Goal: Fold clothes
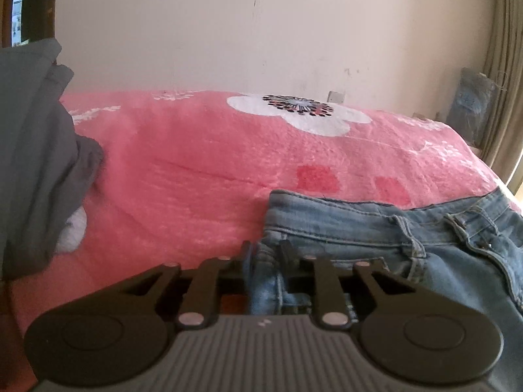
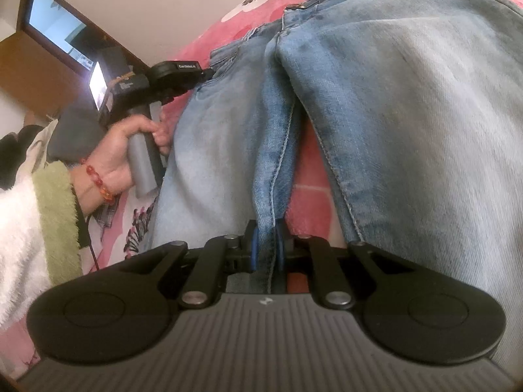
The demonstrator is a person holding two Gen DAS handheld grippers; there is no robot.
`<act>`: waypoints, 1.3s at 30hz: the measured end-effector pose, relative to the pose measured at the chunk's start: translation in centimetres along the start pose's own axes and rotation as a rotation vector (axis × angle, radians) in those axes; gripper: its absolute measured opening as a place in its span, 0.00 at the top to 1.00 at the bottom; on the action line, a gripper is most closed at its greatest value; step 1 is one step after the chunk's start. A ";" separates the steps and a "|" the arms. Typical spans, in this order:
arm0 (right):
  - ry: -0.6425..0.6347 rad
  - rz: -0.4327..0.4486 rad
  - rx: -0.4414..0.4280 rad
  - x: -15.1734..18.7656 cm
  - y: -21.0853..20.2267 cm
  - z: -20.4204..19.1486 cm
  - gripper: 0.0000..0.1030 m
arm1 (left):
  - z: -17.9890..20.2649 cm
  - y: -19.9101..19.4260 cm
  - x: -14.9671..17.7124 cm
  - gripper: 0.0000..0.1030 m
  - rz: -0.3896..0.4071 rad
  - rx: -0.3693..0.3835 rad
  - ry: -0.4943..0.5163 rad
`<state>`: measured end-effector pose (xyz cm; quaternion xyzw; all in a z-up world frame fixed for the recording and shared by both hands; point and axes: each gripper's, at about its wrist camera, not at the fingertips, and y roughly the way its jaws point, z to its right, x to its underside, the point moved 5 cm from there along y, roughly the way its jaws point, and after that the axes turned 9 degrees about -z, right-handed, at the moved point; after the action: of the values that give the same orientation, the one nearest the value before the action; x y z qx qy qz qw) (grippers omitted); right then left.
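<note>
Light blue jeans (image 1: 359,228) lie spread on a pink flowered blanket (image 1: 196,163), waistband toward the wall. My left gripper (image 1: 266,251) is at the waist's left corner, with a bunch of denim filling the gap between its fingers and touching both. In the right wrist view the same jeans (image 2: 408,114) stretch away with both legs parted. My right gripper (image 2: 267,235) is shut on the inner seam edge of the left leg. The left gripper (image 2: 209,72) shows at the jeans' hip edge, held by a hand (image 2: 130,150).
A grey garment (image 1: 32,163) is heaped at the blanket's left side. A plain wall stands behind the bed, a curtain (image 1: 503,65) and a blue bag (image 1: 470,107) at the far right. A wood-framed mirror (image 2: 55,23) is at the left. A fleecy sleeve (image 2: 29,228) is near.
</note>
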<state>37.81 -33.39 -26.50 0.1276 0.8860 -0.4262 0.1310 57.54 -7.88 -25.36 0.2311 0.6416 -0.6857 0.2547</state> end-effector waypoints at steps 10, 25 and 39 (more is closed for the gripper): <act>0.012 0.018 -0.007 -0.1 -0.1 0.5 0.91 | -3.5 -8.0 3.1 0.37 -0.024 -0.006 0.028; -0.156 0.102 0.152 1.6 -6.2 -2.7 0.70 | -2.8 -23.7 17.3 0.37 -0.287 0.244 0.221; -0.322 -0.112 0.163 9.8 -6.0 -6.2 0.69 | -2.8 -31.3 29.7 0.34 -0.371 0.431 0.224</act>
<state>25.82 -30.99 -21.77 0.0183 0.8217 -0.5183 0.2364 14.61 -5.15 -20.85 0.2326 0.5368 -0.8110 -0.0020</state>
